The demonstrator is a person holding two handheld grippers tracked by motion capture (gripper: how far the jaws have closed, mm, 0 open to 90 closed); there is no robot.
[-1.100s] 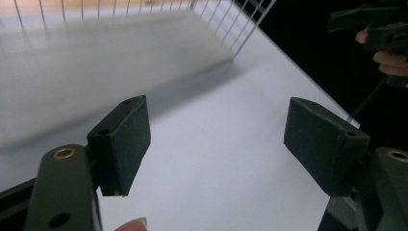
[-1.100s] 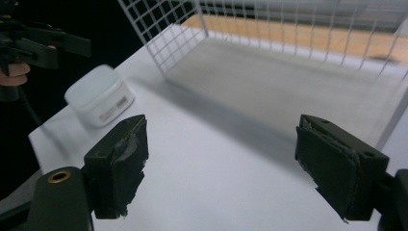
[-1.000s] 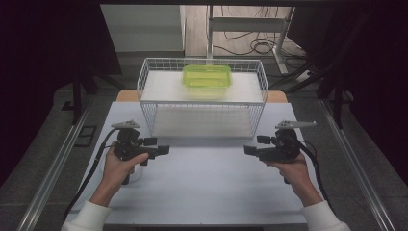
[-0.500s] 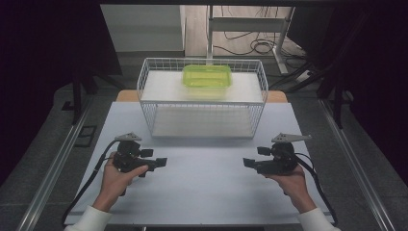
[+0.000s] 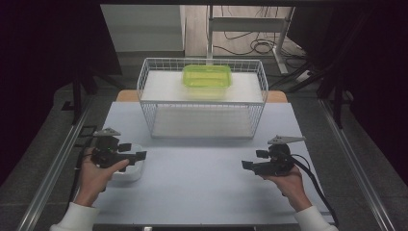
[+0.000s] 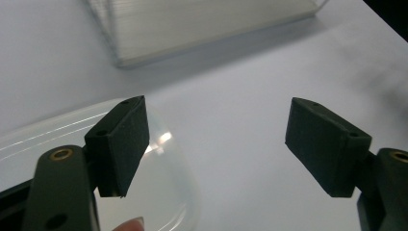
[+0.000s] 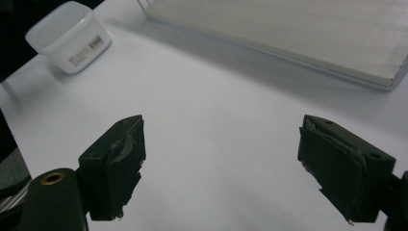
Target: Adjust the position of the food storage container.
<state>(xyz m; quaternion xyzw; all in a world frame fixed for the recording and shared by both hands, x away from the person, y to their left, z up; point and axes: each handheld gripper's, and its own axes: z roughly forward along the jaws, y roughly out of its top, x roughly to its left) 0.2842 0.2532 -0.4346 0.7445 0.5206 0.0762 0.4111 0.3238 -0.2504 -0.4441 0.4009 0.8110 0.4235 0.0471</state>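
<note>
White counter (image 5: pixel 202 183) carried a wire basket (image 5: pixel 202 103) holding a green container (image 5: pixel 207 76). Left gripper (image 6: pixel 216 139) hovered over a translucent white container (image 5: pixel 129 169), fingers spread apart; right gripper (image 7: pixel 221 159) was equally wide, gripping nothing.

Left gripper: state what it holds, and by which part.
Nothing. The left gripper is open, its jaws apart above the white container, one beside its rim without clamping it.

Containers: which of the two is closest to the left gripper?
The white container under the left gripper; the green one sits on the far wire rack.
</note>
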